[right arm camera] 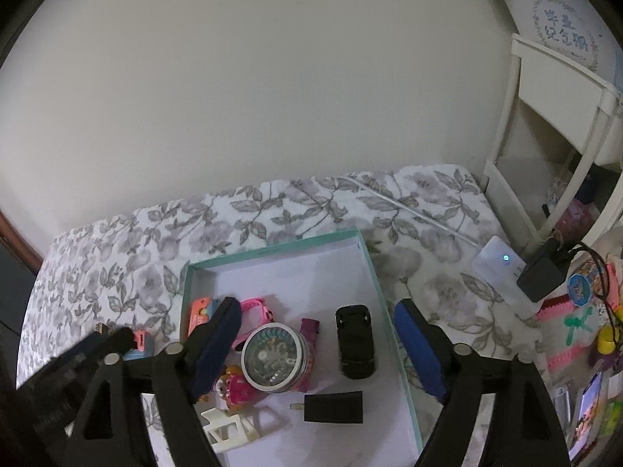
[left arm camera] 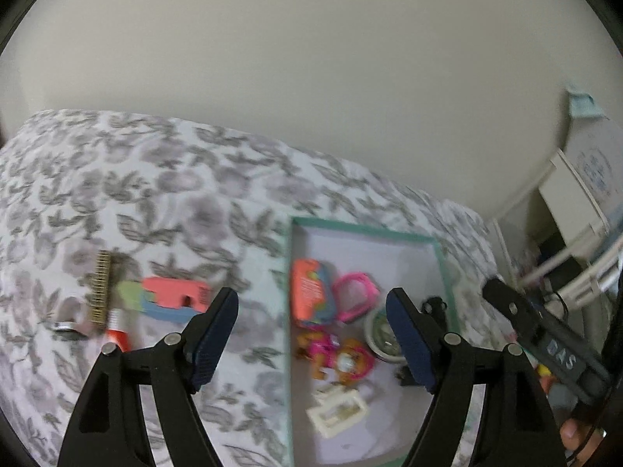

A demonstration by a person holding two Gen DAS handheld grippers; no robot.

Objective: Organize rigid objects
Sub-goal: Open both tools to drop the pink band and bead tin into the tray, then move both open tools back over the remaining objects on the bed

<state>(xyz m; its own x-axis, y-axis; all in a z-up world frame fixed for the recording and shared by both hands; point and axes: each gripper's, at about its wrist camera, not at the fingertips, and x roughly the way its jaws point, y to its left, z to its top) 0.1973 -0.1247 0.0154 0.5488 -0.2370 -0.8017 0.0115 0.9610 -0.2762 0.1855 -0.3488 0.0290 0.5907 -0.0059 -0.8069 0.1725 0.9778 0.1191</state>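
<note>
A bed with a grey floral cover (left arm camera: 155, 202) carries everything. Both hand-held grippers, left (left arm camera: 311, 334) and right (right arm camera: 315, 346), hang open and empty above the teal-rimmed box (right arm camera: 370, 257). Loose pieces, the comb (left arm camera: 102, 288) and pink block (left arm camera: 175, 292), lie outside it, ahead-left of the nearer left one.

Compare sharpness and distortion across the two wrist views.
Left wrist view: motion-blurred, the teal box and loose toys on the bedspread smeared. Right wrist view: crisper, the round tin and black toy car readable. Both: fisheye bending, dark corner vignette.
</note>
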